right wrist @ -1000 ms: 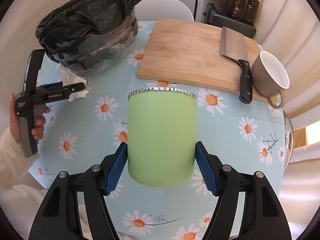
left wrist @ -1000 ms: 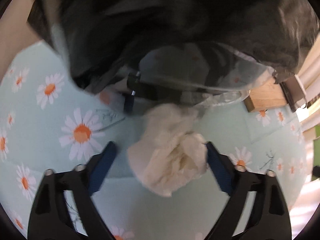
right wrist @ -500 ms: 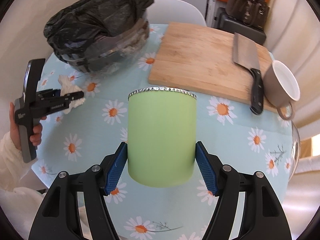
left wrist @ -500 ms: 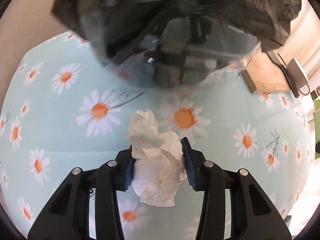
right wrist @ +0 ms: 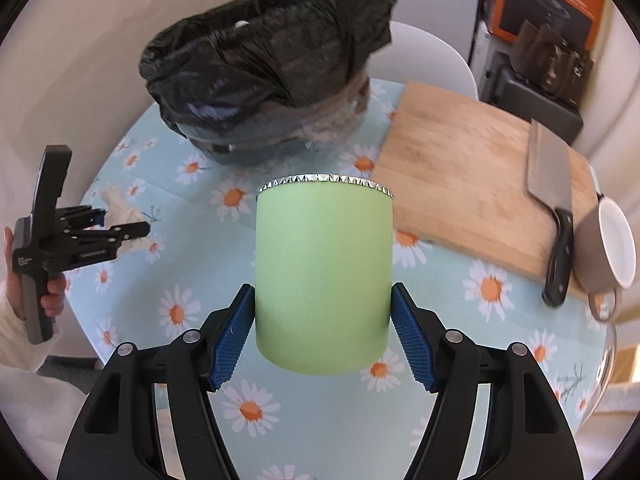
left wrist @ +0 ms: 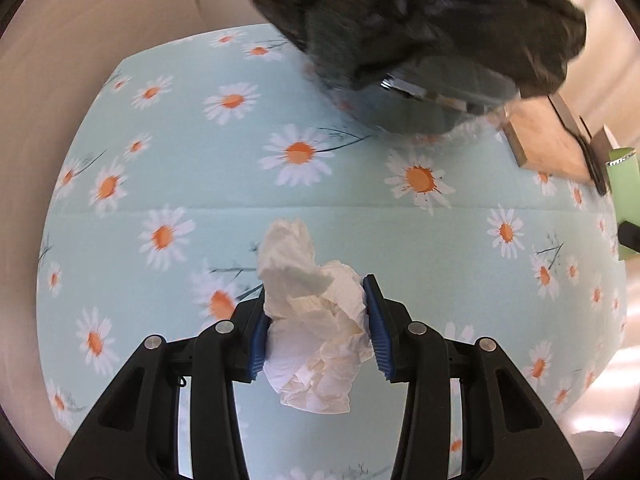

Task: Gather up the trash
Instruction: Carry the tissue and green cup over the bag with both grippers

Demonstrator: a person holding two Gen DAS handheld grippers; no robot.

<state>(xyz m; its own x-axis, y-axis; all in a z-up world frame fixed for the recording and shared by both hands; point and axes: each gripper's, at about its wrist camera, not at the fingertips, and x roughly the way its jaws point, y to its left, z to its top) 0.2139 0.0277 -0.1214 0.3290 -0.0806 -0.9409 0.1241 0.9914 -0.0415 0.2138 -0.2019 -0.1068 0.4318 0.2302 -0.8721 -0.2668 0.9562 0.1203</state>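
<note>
Left gripper (left wrist: 316,330) clamped tight on a crumpled white paper tissue (left wrist: 312,320), blue pads pressing both sides. Tissue is wrinkled, bunched into a loose wad, faintly cream-tinted on the right, one peak sticking up past the fingertips and a flap hanging below them. It's held above the pale blue daisy-print tablecloth (left wrist: 200,152), apart from the black plastic bin bag (left wrist: 420,20), which is at the top of the left wrist view. In the right wrist view the same tissue shows small at the left gripper's tips, left of the bag.

Right gripper (right wrist: 322,332) closed on a pale green cylindrical cup with a silver zigzag rim (right wrist: 324,272), pads on both sides, jaws fairly wide around it. Cup upright, matte, plain.

Beyond: wooden cutting board (right wrist: 460,168) with a steel cleaver (right wrist: 550,192) on it, brown mug with white inside (right wrist: 608,252) at its right edge.
</note>
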